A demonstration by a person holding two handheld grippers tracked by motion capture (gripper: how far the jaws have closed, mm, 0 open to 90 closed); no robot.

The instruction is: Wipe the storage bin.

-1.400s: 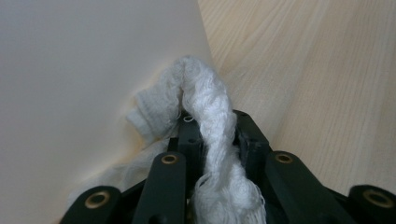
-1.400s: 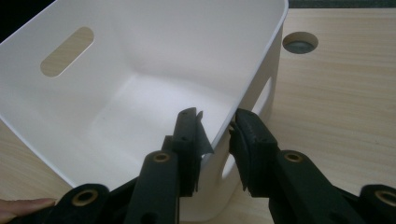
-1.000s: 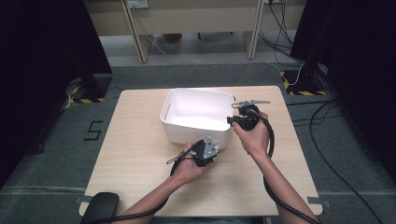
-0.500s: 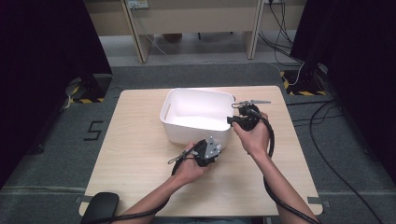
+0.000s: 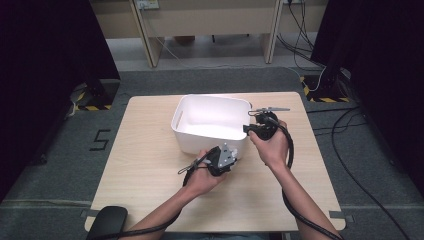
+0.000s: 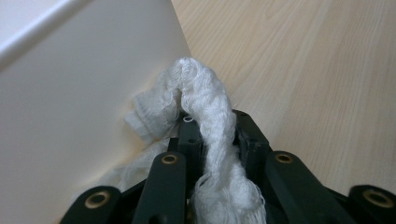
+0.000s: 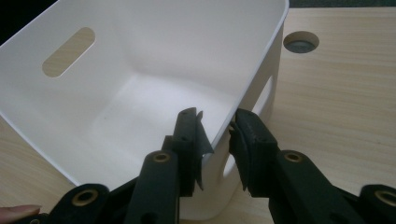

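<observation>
Left gripper is clenched on a twisted white cloth, which arches up between its jaws and trails back over them; the cloth's far end presses against the outer wall of the white bin just ahead. Right gripper straddles that bin's rim, one jaw inside and one outside the wall, apparently clamping it. Beyond both, in the high view, the bin stands on the wooden table, with the left gripper at its near wall and the right gripper at its right edge.
</observation>
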